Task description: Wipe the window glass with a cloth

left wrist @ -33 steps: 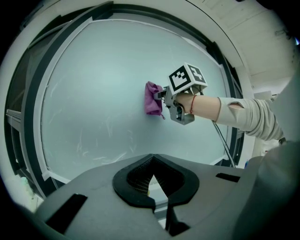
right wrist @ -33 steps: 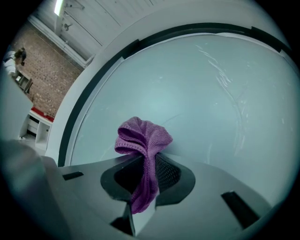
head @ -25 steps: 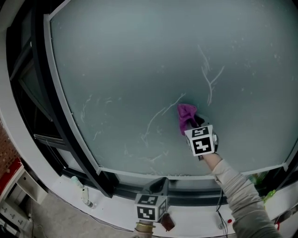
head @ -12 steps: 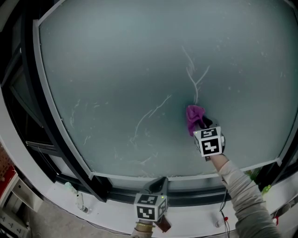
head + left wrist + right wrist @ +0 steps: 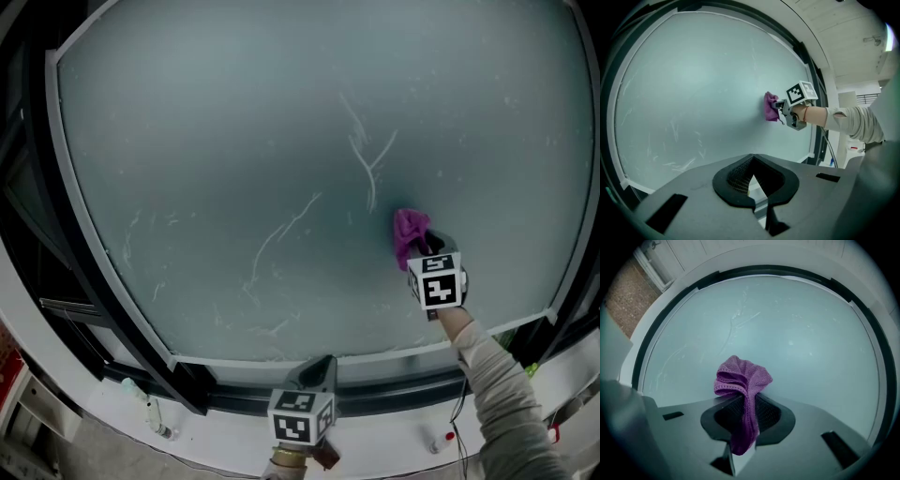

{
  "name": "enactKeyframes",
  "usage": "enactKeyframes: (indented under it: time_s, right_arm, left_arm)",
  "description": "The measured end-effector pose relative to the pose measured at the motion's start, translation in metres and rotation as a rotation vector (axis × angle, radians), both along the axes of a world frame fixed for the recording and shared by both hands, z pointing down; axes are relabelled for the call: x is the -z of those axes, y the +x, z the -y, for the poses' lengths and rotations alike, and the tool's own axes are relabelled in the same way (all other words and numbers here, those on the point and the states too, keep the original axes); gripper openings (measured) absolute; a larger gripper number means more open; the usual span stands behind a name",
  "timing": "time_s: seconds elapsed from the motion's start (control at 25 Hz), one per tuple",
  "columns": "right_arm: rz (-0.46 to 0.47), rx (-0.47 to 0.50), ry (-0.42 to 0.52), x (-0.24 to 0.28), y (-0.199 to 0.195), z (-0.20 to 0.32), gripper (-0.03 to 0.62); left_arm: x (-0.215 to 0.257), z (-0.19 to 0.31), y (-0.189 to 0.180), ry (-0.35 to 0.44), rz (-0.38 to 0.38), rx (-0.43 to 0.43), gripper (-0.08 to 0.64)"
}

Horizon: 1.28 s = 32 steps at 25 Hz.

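WINDOW WIPE UNDER WAY: We hold the right gripper (image 5: 421, 247) clenched on a purple cloth (image 5: 409, 231), whose bunched end meets the window glass (image 5: 234, 103) at the lower right of the head view. In the right gripper view the cloth runs down between the two jaws, which pinch it tight, while its folded wad stands out past the tips toward the pane. Seen side-on from the left gripper view, that wad sits against the glass just right of centre frame.

The left gripper (image 5: 322, 367) hangs at the bottom centre of the head view, below the pane's lower edge and well apart from the cloth. Its jaws are drawn together with nothing between them.

White streaks (image 5: 364, 155) fork just up and left of the cloth. A longer scrawl (image 5: 281, 234) crosses the middle of the pane, and fainter marks (image 5: 141, 234) scatter toward the left edge.

We judge the job begun but far from finished, with most of the marked glass lying left of the cloth and yet to be covered. How much of the plainer area has already been wiped, we cannot tell.
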State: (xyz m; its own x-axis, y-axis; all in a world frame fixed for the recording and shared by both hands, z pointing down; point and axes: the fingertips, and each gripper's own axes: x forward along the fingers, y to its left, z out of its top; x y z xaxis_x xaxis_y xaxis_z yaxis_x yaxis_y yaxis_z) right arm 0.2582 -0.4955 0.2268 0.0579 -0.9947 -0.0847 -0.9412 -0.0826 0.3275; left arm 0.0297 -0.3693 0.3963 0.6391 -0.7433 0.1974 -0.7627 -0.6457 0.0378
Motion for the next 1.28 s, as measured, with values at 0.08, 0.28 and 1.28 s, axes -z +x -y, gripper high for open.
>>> enactKeyframes:
  time_s: [0.08,0.28,1.28]
  right_arm:
    - [0.008,-0.026,-0.004,-0.001,0.014,-0.004,0.058]
    - [0.018,-0.094,-0.015,-0.005,0.049,-0.012,0.058]
    - [0.029,0.161,0.024,-0.015,-0.063,-0.046,0.058]
  left_arm:
    - [0.0,0.0,0.004,0.0,-0.001,-0.008,0.005]
    - [-0.001,0.0,0.014,-0.004,-0.003,-0.03,0.005]
    - [-0.005,-0.008,-0.022,-0.014,-0.012,0.052,0.005]
